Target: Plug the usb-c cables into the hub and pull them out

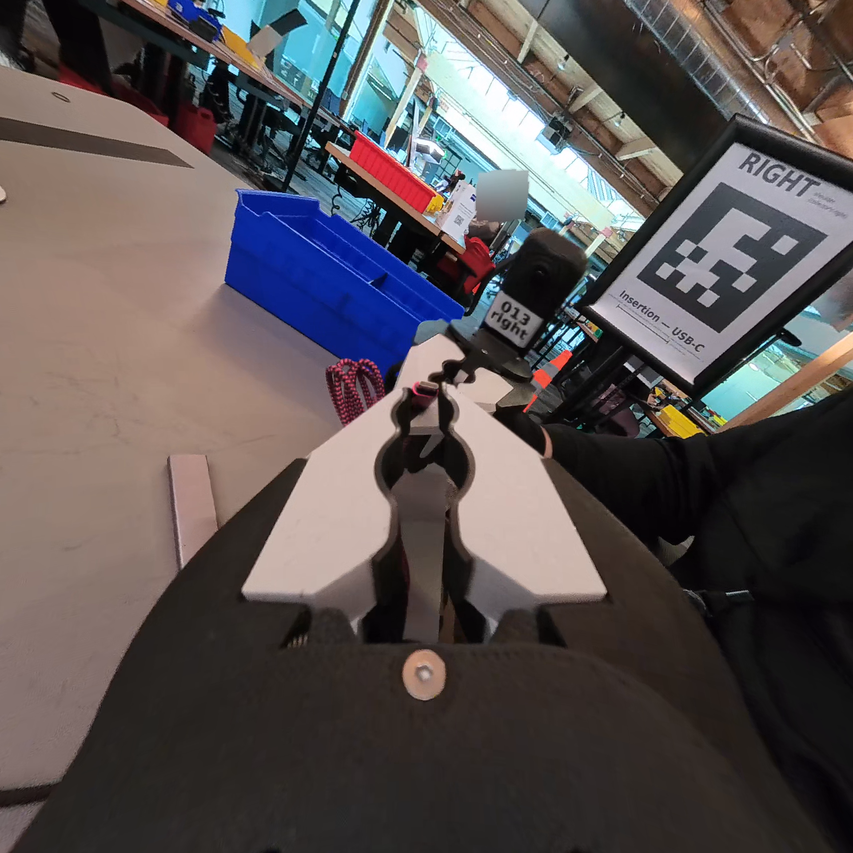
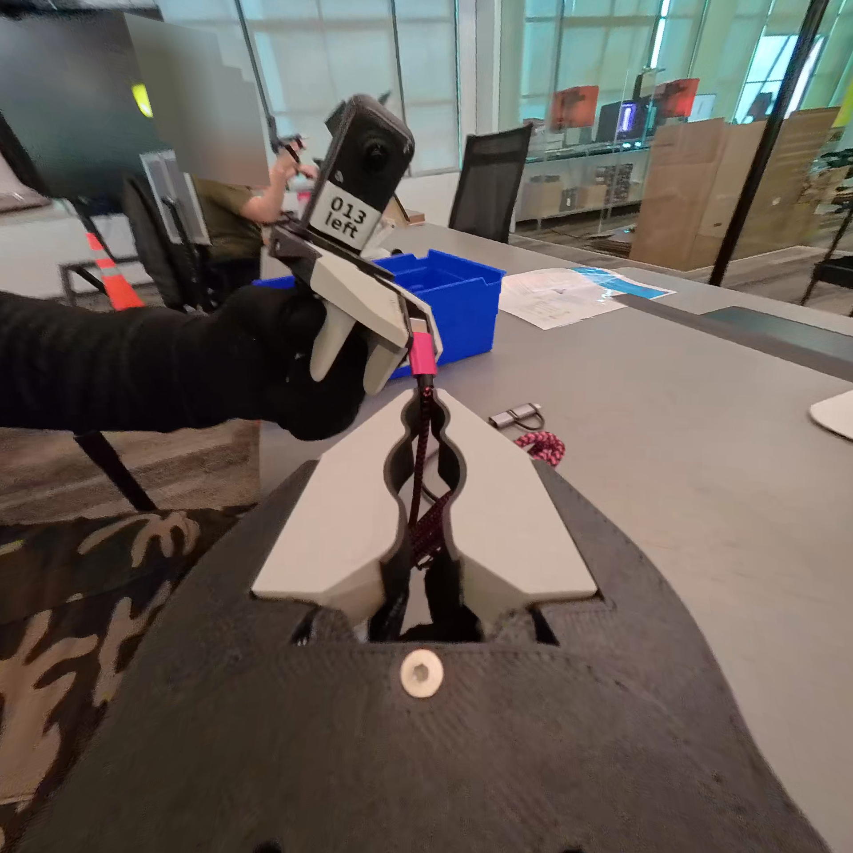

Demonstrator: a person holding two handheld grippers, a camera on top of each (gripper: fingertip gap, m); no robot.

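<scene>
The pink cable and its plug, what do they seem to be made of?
The pink cable looks sheathed in woven fabric: a pink-and-black braid pattern, matte. Its plug seems to have a smooth pink shell, perhaps anodised metal or plastic, with a bare silvery metal tip.

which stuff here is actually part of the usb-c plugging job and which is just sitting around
Part of the job:
- pink usb-c plug, pinched by the left gripper
- its braided cable, running through the right gripper
- grey hub on the table

Lying about:
- blue bin
- papers
- orange cone
</scene>
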